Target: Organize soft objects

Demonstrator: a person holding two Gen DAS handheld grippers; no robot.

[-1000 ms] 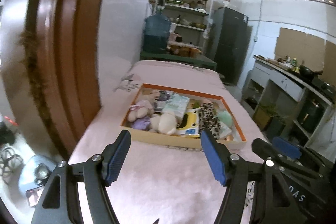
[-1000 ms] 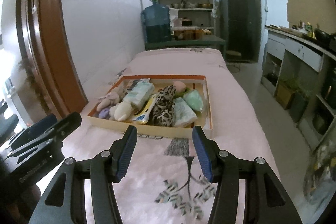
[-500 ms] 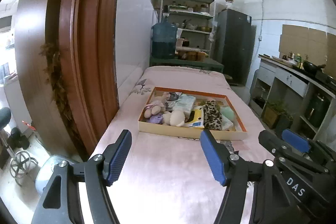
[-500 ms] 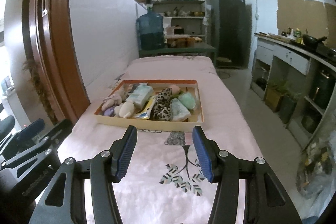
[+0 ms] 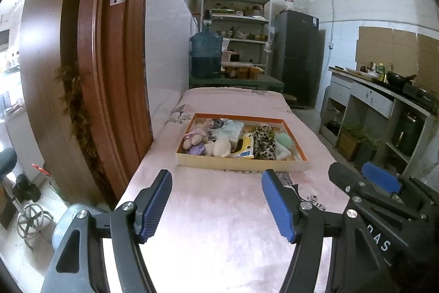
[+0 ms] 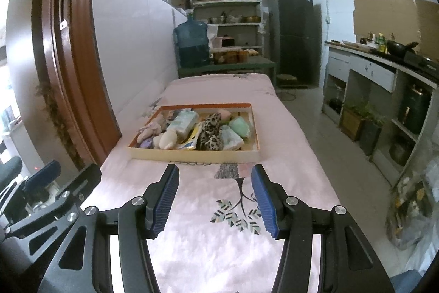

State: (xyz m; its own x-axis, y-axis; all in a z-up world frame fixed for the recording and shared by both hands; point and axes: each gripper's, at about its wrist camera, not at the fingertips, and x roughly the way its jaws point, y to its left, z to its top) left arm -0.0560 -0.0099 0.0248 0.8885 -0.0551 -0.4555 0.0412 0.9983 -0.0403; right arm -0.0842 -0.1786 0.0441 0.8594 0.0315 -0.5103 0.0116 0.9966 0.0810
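Both tools empty. Your left gripper (image 5: 216, 199) has its jaws standing apart over bare pink blanket (image 5: 219, 224); your right gripper (image 6: 214, 199) likewise, nothing between the pads.

The tray (image 5: 238, 164) of soft objects lies ahead of both grippers, well apart from the fingertips, packed full: leopard-print cloth (image 5: 263, 144), cream plush (image 5: 222, 147), tissue pack (image 5: 230, 128).

Step in hand, as judged: the items look already gathered, so you are backing off. Keep both tools high enough to clear the blanket, hold the jaws as they are, and avoid the wooden door frame (image 5: 109, 73) off your left side.

Against a second ago: the tray sits farther ahead and smaller in both views; more blanket shows between tips and tray.
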